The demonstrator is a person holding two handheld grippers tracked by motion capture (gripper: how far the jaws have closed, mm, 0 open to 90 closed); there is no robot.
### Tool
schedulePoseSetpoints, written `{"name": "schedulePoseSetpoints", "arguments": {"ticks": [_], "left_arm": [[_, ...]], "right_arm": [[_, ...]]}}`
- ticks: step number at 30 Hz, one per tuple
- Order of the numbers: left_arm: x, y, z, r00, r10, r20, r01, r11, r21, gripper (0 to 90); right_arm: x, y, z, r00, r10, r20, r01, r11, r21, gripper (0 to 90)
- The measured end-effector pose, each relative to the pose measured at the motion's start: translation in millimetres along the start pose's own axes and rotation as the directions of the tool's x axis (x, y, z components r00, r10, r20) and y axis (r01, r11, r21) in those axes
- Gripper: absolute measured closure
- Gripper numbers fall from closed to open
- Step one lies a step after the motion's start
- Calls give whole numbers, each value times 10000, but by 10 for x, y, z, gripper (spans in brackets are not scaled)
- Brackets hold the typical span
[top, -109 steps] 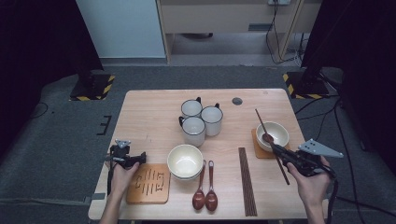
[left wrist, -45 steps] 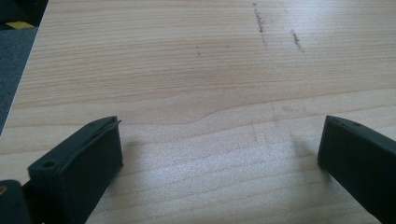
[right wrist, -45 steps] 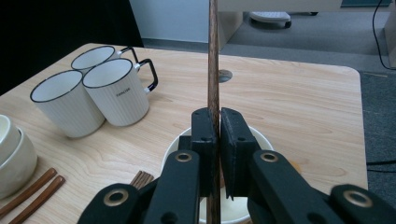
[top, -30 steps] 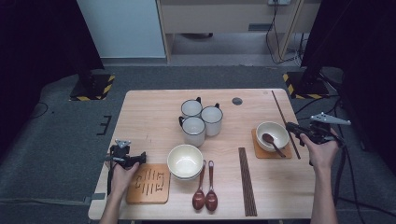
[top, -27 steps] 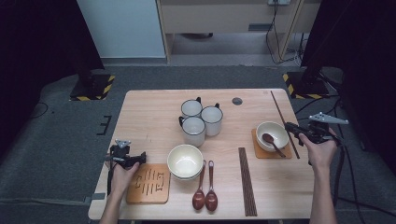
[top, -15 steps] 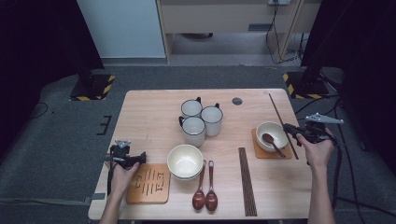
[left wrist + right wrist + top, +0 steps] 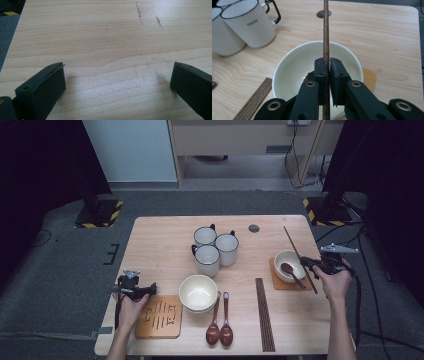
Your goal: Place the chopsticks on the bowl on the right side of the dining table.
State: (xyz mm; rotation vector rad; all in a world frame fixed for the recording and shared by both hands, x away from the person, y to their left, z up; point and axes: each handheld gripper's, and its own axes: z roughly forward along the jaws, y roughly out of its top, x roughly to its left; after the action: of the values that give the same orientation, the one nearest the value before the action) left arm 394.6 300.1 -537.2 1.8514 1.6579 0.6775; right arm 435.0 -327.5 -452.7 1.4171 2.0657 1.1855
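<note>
Gripper hides spoon inside bowl.

A light wooden table with rounded corners stands on a dark grey carpeted floor. Beyond its far edge a pale blue panel rises beside a beige cabinet, with black cables hanging down in front. Two black stands rest on bases striped yellow and black, one at the left and one at the right. The sides of the room lie in deep shadow.
</note>
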Motion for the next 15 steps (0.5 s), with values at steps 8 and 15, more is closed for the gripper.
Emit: {"name": "schedulePoseSetpoints", "arguments": {"ticks": [8,15], "left_arm": [[0,0,0,10000,0,0,0,10000,1,0],[0,0,0,10000,0,0,0,10000,-1,0]], "right_arm": [[25,-19,70,9999,-138,-3,138,9994,308,849],[47,-37,124,9998,-202,37,199,9981,578,848]]}}
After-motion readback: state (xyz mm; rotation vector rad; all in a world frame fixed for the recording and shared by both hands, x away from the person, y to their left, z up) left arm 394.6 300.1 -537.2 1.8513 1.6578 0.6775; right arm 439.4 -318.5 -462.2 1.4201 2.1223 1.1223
